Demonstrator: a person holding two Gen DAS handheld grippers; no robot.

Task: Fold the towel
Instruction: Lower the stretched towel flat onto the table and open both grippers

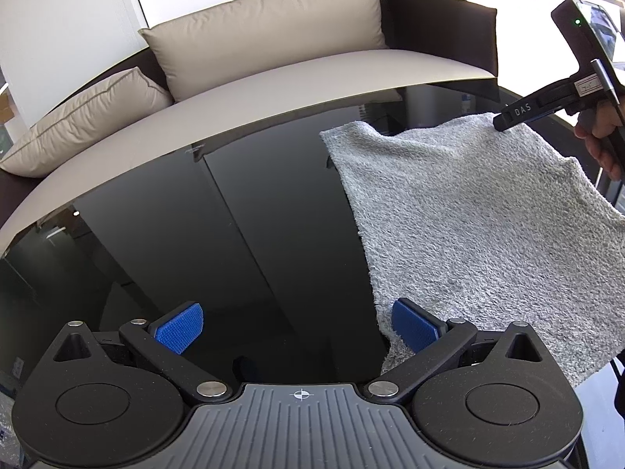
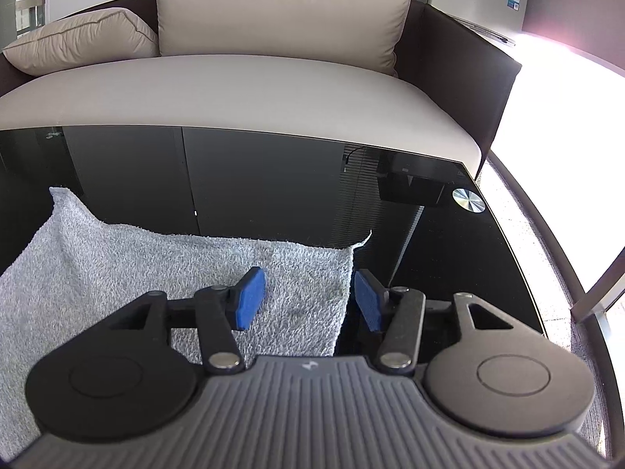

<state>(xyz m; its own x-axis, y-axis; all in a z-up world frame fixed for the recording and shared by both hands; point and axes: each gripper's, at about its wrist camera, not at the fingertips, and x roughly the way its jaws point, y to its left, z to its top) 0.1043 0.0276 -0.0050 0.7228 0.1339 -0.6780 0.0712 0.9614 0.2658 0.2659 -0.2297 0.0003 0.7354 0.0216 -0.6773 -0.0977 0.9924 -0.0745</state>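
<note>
left wrist view: grey towel (image 1: 480, 226) flat on black glass table (image 1: 234, 234), near corner beside wide-spread left gripper (image 1: 297, 326). right wrist view: right gripper (image 2: 310, 299) wide, straddling towel's right edge, gripping nothing.

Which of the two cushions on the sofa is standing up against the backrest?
The larger cushion, in the middle of the sofa, stands upright against the backrest. The smaller cushion lies flat at the left end.

the towel (image 1: 480, 234) runs off the right edge of the left view, and off the left and bottom edges of the right view. the left gripper (image 1: 297, 328) hides its near corner. a hand (image 1: 603, 136) is cut off at right.
</note>
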